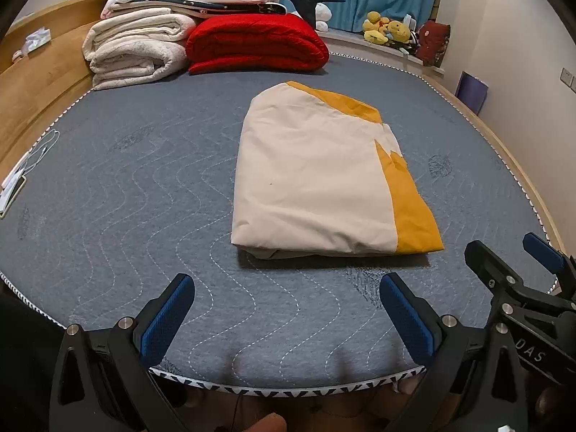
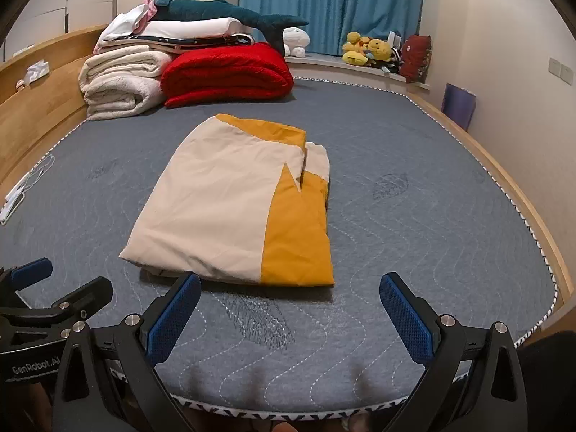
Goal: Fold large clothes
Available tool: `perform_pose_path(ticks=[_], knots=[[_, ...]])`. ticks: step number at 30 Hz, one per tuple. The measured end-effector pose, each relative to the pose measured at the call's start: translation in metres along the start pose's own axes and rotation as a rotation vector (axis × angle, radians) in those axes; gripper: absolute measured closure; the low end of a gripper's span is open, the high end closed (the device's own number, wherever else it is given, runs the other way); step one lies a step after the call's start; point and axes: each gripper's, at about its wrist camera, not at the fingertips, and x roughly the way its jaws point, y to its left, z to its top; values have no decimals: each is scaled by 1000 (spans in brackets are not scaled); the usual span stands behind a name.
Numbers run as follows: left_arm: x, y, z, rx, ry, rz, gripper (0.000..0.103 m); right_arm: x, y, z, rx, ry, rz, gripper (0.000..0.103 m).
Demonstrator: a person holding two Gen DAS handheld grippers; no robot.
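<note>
Grey quilted mattress [image 1: 144,187] fills both views, with a wooden bed frame [image 1: 39,82] at the left edge and blue curtains [image 2: 331,3] behind. Folded cream-and-yellow garment [image 1: 316,180] lies flat near the middle of the mattress, a compact rectangle with the yellow band along its right side.

Right wrist view shows a layered step at the garment's [image 2: 230,201] far right corner, where an upper fold stops short of a lower one; left wrist view shows that corner less clearly. Both views show the red blanket [image 2: 226,72] and the cream blanket stack [image 1: 133,50] at the head end, well apart from the garment, plus plush toys [image 1: 387,30] on the window ledge.

Left gripper [image 1: 286,318]: fingers spread wide, nothing between them, held low over the near mattress edge, pointing toward the garment. Right gripper [image 2: 289,318]: fingers likewise spread, nothing held, same low level pose. Each gripper appears at the other's frame edge, so they sit side by side, near each other. Neither touches the garment.
</note>
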Motion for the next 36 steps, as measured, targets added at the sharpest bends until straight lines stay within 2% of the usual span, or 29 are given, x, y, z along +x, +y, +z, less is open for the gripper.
perform_pose_path(ticks=[36], knots=[[-1, 2, 0, 1, -1, -3, 0, 2, 3, 2, 4, -5, -7, 3]])
